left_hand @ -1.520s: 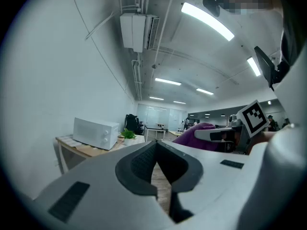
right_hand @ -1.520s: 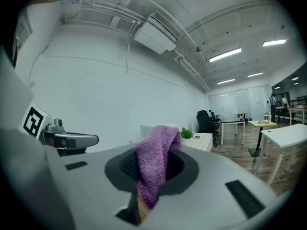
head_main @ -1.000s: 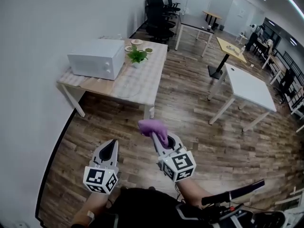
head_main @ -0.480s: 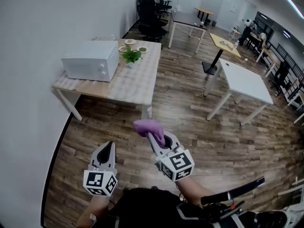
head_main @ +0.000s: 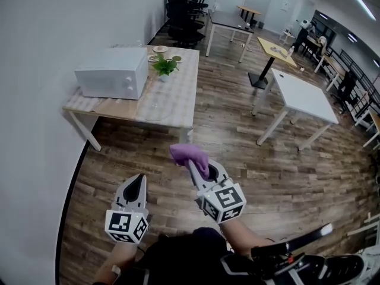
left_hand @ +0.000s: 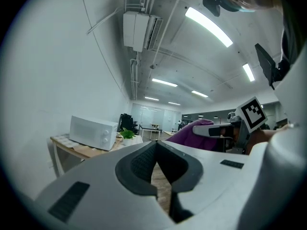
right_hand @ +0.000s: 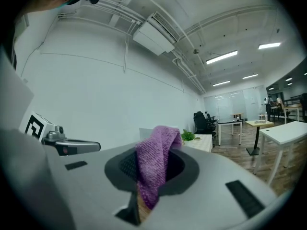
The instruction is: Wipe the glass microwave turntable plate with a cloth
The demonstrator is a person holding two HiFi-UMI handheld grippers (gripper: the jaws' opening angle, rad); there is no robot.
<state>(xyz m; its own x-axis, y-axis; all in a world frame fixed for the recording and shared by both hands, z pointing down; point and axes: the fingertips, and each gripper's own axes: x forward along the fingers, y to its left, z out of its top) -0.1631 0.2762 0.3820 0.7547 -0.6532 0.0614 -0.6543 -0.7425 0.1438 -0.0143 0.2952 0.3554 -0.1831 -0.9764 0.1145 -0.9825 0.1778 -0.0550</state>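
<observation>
A purple cloth [head_main: 190,155] is pinched in my right gripper [head_main: 193,165], held in mid-air over the wood floor. In the right gripper view the cloth [right_hand: 154,164] hangs folded between the shut jaws. My left gripper [head_main: 139,179] is beside it on the left, shut and empty; its jaws meet in the left gripper view [left_hand: 156,146]. Far ahead, a faint round glass outline, probably the turntable plate [head_main: 155,108], lies on the wooden table [head_main: 178,114] in front of a white microwave [head_main: 113,73]. Both grippers are well short of the table.
A potted plant [head_main: 165,67] and small dishes [head_main: 159,53] stand behind the plate. A white wall runs along the left. White tables [head_main: 300,100] and a yellow one [head_main: 279,51] stand to the right, with black office chairs [head_main: 181,8] at the back.
The view has shifted slightly toward the table and microwave. Both grippers keep their pose, and the cloth stays in the right one.
</observation>
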